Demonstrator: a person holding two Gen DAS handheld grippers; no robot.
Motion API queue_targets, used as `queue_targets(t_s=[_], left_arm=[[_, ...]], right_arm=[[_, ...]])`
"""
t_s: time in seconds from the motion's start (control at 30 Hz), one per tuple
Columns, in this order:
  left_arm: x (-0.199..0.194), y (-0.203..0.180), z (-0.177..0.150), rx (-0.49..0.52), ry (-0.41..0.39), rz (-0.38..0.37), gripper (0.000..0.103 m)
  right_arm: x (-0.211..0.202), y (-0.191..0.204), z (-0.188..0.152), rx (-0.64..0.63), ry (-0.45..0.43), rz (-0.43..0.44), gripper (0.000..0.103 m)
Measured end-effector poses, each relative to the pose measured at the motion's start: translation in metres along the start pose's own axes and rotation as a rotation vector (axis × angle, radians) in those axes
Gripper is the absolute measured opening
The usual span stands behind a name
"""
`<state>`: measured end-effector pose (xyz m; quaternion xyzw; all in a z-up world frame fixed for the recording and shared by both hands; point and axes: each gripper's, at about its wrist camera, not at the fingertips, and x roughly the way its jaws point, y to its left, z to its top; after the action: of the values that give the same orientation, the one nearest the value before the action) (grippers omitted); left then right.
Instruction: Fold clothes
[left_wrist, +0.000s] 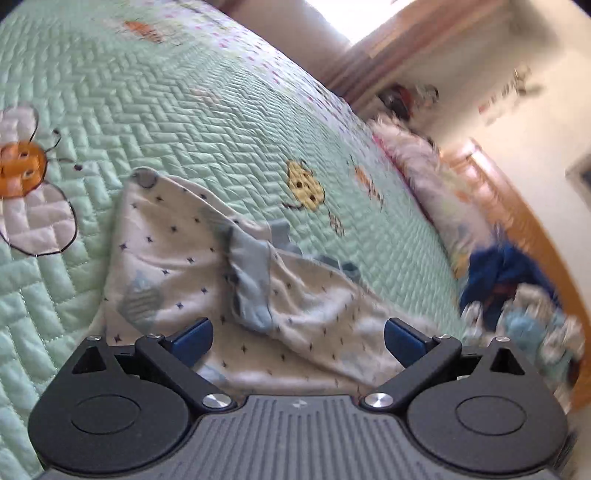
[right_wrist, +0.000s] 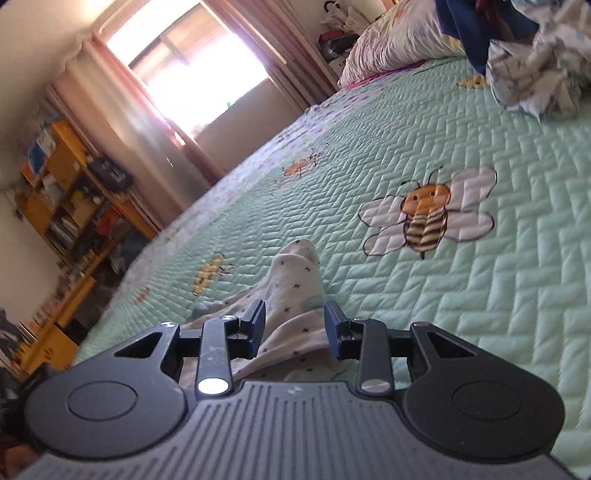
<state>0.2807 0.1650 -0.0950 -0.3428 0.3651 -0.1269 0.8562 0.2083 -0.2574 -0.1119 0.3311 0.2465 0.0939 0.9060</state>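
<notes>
Star-print garment (left_wrist: 207, 258) lies crumpled on the green quilt (left_wrist: 184, 122); left gripper (left_wrist: 298, 341) hangs wide open above it, holding nothing. From the right wrist, right gripper (right_wrist: 294, 330) straddles a fabric ridge, pads apart; pinch an edge. Bare quilt beyond gives room

We look from the left wrist camera low over a mint-green quilted bedspread (left_wrist: 177, 92), tilted, facing the wooden headboard (left_wrist: 517, 206) at right of frame. Our right wrist camera sits close above the same bedspread (right_wrist: 517, 295), facing a bright curtained window (right_wrist: 192, 70) at upper left. Both views share the white star-printed garment (left_wrist: 177, 251) (right_wrist: 295, 280) at lower centre and the rumpled clothes pile (left_wrist: 517, 295) (right_wrist: 535, 62).
</notes>
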Motion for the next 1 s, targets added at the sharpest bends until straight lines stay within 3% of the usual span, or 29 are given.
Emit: queue_targets(t_s=[0.1, 0.17, 0.23, 0.37, 0.43, 0.53, 0.67, 0.83, 1.0], left_arm=[[0.008, 0.004, 0.003, -0.054, 0.005, -0.02, 0.097], [0.015, 0.006, 0.007, -0.071, 0.013, -0.03, 0.085], [0.025, 0.009, 0.01, -0.108, 0.042, -0.07, 0.058], [0.036, 0.011, 0.009, -0.145, 0.042, -0.084, 0.032], [0.033, 0.011, 0.008, -0.135, 0.022, -0.067, 0.012], [0.022, 0.014, 0.008, -0.127, -0.027, -0.044, 0.005], [-0.008, 0.007, 0.007, -0.064, -0.105, -0.009, 0.003], [0.001, 0.024, 0.0, -0.057, -0.064, 0.07, 0.003], [-0.008, 0.01, -0.002, 0.084, -0.14, 0.143, 0.003]], right_arm=[[-0.002, -0.003, -0.003, 0.027, -0.012, 0.039, 0.038], [0.0, 0.0, -0.001, 0.012, -0.007, 0.055, 0.038], [-0.001, 0.002, 0.0, 0.0, -0.012, 0.053, 0.038], [-0.002, -0.009, -0.003, 0.035, -0.023, 0.035, 0.038], [-0.002, -0.015, -0.004, 0.054, -0.028, 0.03, 0.039], [0.0, -0.02, -0.005, 0.071, -0.03, 0.027, 0.04], [-0.002, -0.018, -0.006, 0.07, -0.043, 0.038, 0.041], [-0.001, -0.015, -0.009, 0.042, -0.042, 0.034, 0.045], [0.0, -0.017, -0.011, 0.037, -0.041, 0.033, 0.047]])
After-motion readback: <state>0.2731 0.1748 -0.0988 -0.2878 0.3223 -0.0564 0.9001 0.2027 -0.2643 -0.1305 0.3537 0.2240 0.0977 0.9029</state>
